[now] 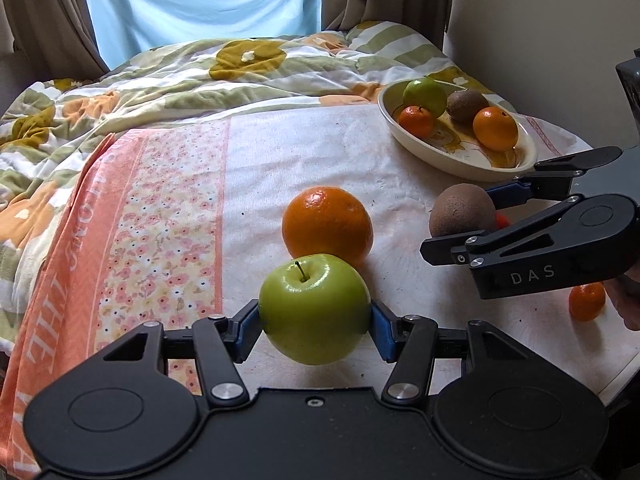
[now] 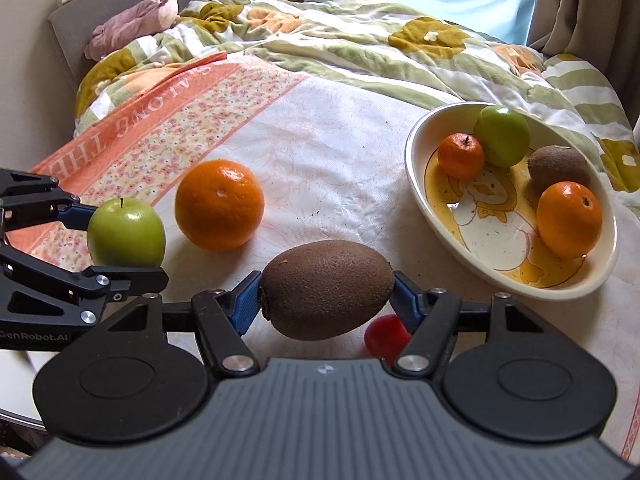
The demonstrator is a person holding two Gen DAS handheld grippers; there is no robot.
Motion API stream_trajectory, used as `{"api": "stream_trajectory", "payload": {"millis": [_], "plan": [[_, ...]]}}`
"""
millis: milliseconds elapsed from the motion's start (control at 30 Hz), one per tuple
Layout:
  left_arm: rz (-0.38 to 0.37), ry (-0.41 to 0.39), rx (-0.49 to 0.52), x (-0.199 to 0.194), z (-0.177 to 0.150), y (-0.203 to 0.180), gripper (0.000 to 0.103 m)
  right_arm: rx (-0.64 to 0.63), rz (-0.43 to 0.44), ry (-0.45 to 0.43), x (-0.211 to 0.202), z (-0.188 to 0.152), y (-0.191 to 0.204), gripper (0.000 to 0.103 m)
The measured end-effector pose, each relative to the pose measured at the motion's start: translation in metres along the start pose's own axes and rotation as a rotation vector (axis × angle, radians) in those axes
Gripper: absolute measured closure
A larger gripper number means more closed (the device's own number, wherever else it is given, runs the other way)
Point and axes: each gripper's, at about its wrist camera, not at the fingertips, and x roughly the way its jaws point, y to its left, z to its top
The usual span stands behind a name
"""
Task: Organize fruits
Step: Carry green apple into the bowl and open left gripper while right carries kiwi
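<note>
Cream bowl (image 2: 440, 216) holds four fruits; left claw (image 1: 316, 322) grips apple (image 1: 314, 308), right claw (image 2: 326, 300) kiwi (image 2: 326, 288).

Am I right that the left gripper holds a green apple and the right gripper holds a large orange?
Not quite: the right gripper holds a brown fuzzy kiwi, as the right wrist view shows. The large orange lies loose on the cloth. The left gripper does hold the green apple.
</note>
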Motion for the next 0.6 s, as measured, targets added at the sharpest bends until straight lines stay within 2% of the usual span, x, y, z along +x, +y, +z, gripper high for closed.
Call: {"api": "stream_trajectory", "payload": {"millis": [333,600], "plan": [[0.032,-0.074,-0.019,-0.041,0.017,-0.034,0.043,0.022,-0.009,-0.053,-0.068,0.006,-0.019,0.021],[0.021,-0.148,0.037,-0.059,0.049,-0.064,0.043,0.051,-0.053,-0.074,-0.105,0.003,-0.051,0.021]]}}
